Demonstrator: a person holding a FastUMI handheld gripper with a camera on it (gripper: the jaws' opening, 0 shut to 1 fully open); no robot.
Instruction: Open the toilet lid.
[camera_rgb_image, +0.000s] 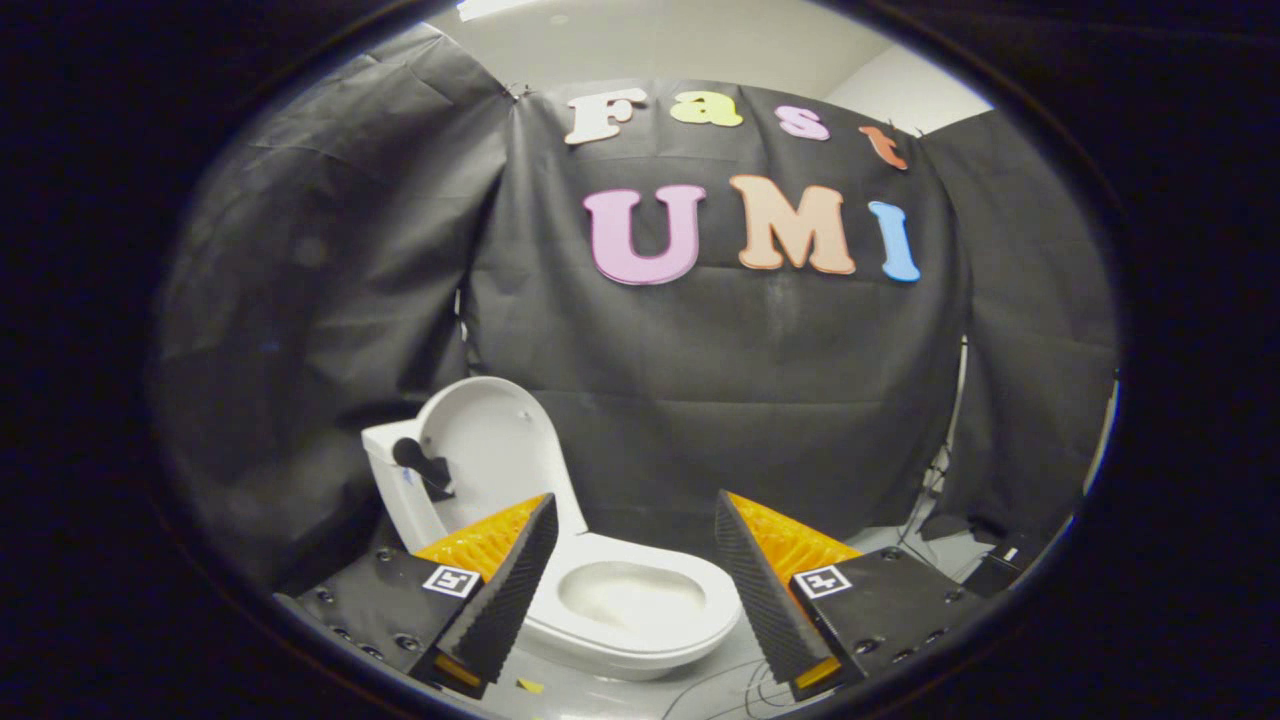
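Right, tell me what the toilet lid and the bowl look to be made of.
Toilet lid, raised upright beyond the fingers of the open gripper: likely white plastic, thin, smooth and evenly matte. Toilet bowl, between the fingers: looks like glazed ceramic, its thick rounded rim showing soft shine; moulded plastic cannot be ruled out.

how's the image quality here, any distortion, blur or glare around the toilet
Gripper view: strong fisheye bending, so the booth's cloth wall bulges outward; the toilet between the open tool fingers is fairly sharp; its raised lid is evenly lit without hard glare; the bowl's inside looks slightly washed out; the cloth at the far sides falls dim and soft; the fingers nearest the lens stay crisp.
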